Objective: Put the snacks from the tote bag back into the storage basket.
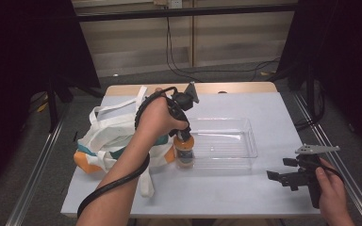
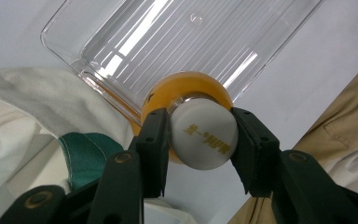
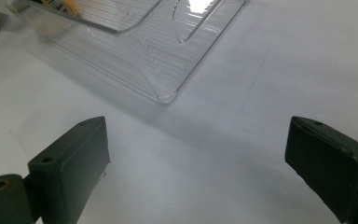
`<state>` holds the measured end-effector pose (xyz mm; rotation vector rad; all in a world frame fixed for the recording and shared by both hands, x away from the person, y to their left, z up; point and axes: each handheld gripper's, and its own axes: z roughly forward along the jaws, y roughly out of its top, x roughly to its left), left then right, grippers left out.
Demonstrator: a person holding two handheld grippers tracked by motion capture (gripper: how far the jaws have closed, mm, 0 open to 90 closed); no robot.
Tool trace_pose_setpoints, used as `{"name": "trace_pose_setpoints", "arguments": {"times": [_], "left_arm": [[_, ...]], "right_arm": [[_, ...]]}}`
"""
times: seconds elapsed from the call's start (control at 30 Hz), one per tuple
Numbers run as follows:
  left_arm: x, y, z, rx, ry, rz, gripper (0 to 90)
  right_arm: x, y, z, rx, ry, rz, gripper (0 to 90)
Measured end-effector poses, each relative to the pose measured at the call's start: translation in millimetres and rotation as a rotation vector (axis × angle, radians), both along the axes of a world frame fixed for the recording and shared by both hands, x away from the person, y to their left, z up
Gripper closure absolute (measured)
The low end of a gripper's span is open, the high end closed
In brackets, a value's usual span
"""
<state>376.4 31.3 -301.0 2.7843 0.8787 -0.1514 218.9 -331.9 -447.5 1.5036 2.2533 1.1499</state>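
Beside the clear tray's (image 1: 245, 136) near-left corner, the left tool (image 2: 204, 140) is clamped on the white cap of an orange bottle (image 1: 185, 151) standing upright; it looks light, rigid, smooth, best gripped at that cap. Right tool (image 3: 196, 158) rests spread apart on the bench (image 1: 245, 188).
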Motion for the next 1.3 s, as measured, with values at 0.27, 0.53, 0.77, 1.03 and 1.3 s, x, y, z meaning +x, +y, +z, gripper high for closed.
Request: {"name": "trace_pose_setpoints", "arguments": {"times": [0.27, 0.53, 0.77, 1.03, 1.3], "left_arm": [[-0.2, 0.3, -0.8, -0.01, -0.002, 0.0, 58.5], [-0.4, 1.5, -1.8, -0.021, -0.009, -0.011, 58.2], [-1.1, 3.0, -5.8, -0.01, -0.012, -0.006, 53.7], [1.0, 9.3, -11.9, -0.039, -0.005, -0.002, 48.1], [-0.2, 17.1, -12.6, -0.055, -0.007, -0.006, 39.7]], "right_arm": [[0.0, 0.6, -0.1, 0.0, 0.002, 0.004, 6.3], [1.0, 1.6, -0.4, -0.007, 0.0, 0.008, 6.3], [3.6, 3.7, -0.1, -0.007, 0.001, 0.012, 6.3], [4.4, 3.6, -0.8, -0.008, 0.005, 0.014, 6.3], [4.1, 6.0, -1.4, -0.011, 0.003, 0.017, 6.3]]}}
